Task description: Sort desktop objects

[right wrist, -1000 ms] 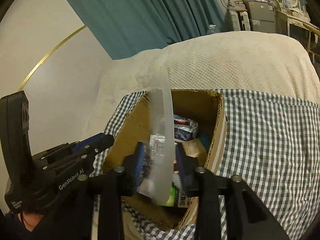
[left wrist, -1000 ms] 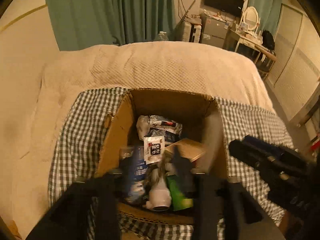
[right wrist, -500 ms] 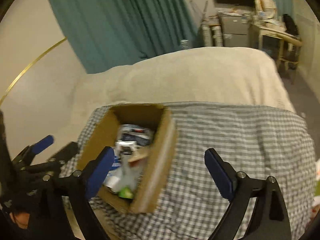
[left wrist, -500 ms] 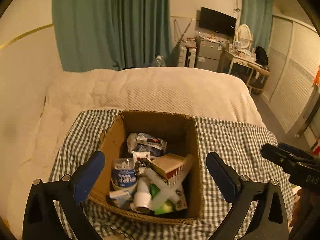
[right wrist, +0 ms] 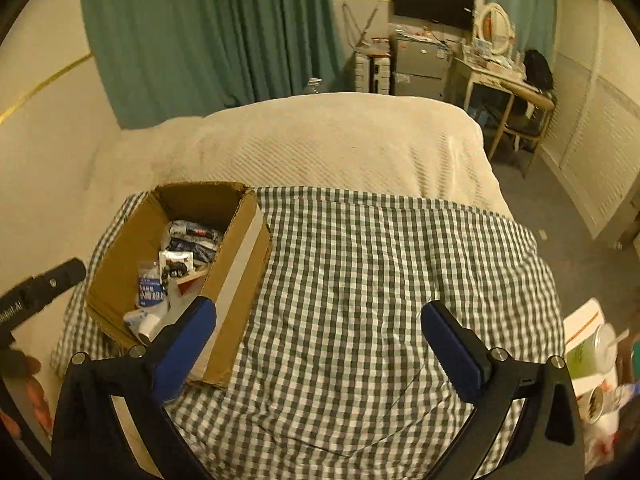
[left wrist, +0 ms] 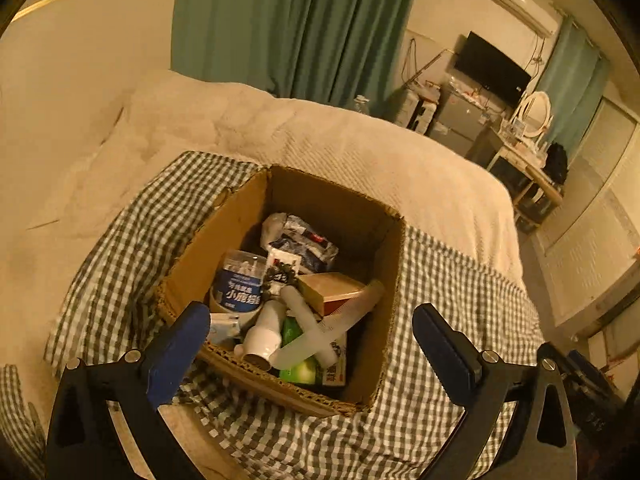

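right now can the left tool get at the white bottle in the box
Probably yes. The left tool hangs open above the cardboard box, whose top is open, and the white bottle lies on top near the front wall, though a translucent comb leans beside it.

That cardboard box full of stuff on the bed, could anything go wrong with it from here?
Possibly. The cardboard box sits on a checked cloth over soft bedding, so a nudge from the open left gripper just above its near rim might tip it. The translucent ruler lies loosely on top of the pile, with one end leaning on the box wall, and could slide out.
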Tool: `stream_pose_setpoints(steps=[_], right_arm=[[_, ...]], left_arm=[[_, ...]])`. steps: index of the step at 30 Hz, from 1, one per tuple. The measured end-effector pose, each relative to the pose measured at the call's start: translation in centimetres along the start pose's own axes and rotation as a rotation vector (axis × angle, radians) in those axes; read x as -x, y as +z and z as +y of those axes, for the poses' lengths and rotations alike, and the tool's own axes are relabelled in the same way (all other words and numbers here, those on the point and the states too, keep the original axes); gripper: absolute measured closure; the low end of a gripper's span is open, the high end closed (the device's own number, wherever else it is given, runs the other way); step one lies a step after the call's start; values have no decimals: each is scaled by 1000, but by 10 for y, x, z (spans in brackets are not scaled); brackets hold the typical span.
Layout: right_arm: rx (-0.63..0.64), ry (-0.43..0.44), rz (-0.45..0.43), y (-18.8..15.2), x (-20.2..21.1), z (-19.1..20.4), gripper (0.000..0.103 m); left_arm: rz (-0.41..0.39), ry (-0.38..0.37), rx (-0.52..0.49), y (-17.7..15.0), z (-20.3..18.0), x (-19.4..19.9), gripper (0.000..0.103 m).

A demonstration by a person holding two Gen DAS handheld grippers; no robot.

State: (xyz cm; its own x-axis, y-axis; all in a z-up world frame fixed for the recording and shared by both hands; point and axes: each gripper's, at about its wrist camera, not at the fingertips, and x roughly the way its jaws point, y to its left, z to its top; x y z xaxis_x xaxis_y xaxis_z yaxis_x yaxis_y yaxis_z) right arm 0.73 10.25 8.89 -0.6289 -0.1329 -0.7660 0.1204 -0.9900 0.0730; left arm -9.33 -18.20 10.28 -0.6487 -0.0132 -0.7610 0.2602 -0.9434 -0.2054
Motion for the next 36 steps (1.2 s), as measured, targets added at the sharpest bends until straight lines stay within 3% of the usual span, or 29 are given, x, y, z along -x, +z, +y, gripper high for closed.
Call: stream_pose_setpoints(steps=[8, 12, 29, 36], right_arm=[[-10, 10, -1, -1, 0, 1, 1], [-20, 16, 5, -1, -3, 0, 1], [-10, 0, 45, -5, -16, 4, 1], [-25, -8, 60, -5, -18, 0, 1]], left_arm=[[24, 29, -120, -11, -18, -6, 0], [74, 41, -95, -13, -16, -15, 0], [26, 65, -142, -12, -21, -8, 0], [-13, 99, -209, -10, -27, -6, 0]])
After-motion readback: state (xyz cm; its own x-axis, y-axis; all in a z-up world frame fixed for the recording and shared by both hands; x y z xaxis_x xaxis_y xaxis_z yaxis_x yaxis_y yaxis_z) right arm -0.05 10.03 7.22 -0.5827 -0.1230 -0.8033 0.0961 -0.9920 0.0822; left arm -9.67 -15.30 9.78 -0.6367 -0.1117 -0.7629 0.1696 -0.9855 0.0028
